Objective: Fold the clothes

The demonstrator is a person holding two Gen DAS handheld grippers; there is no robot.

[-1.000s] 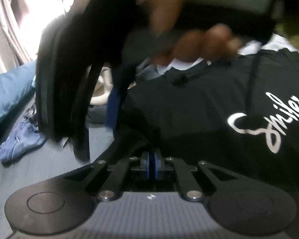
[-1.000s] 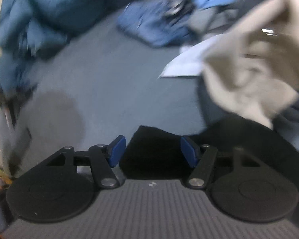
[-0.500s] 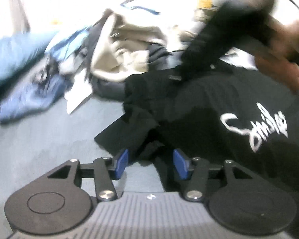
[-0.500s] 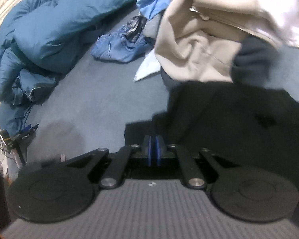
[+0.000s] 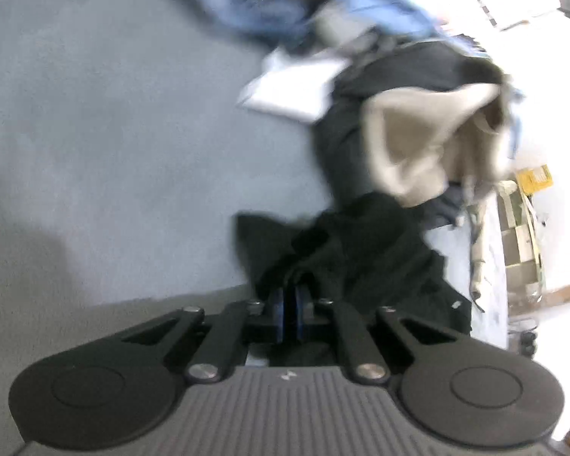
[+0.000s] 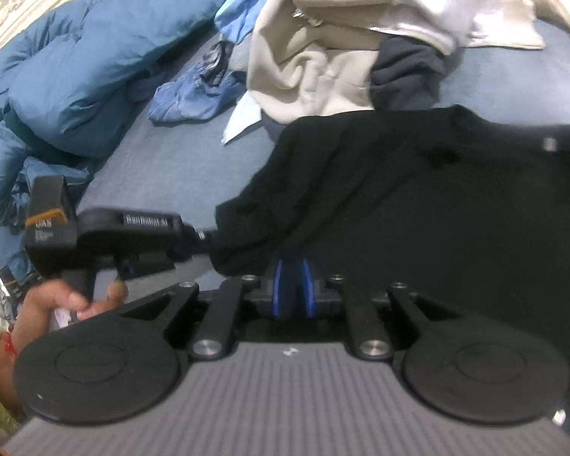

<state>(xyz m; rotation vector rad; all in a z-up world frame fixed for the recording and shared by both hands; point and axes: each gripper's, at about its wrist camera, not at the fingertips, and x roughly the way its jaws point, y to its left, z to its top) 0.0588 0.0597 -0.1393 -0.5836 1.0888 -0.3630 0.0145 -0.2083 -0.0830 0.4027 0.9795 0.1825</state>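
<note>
A black T-shirt (image 6: 418,190) lies spread on the grey-blue bed sheet (image 6: 178,167). My right gripper (image 6: 292,288) is shut on its near edge. My left gripper (image 5: 288,311) is shut on the shirt's black sleeve (image 5: 345,258), which bunches up just past its blue pads. In the right wrist view the left gripper (image 6: 205,245) shows at the left, held by a hand, its tip at the sleeve's end. The left wrist view is blurred.
A pile of unfolded clothes sits behind the shirt: a beige garment (image 6: 315,57), a dark grey one (image 6: 406,72), blue jeans (image 6: 190,95) and a white piece (image 6: 243,117). A blue duvet (image 6: 68,76) is heaped at the left. The bed's edge (image 5: 501,266) runs at the right.
The left gripper was open half a second ago and has shut on the sleeve, swinging left. The right gripper stayed shut on the shirt's edge and the shirt now lies flatter.
</note>
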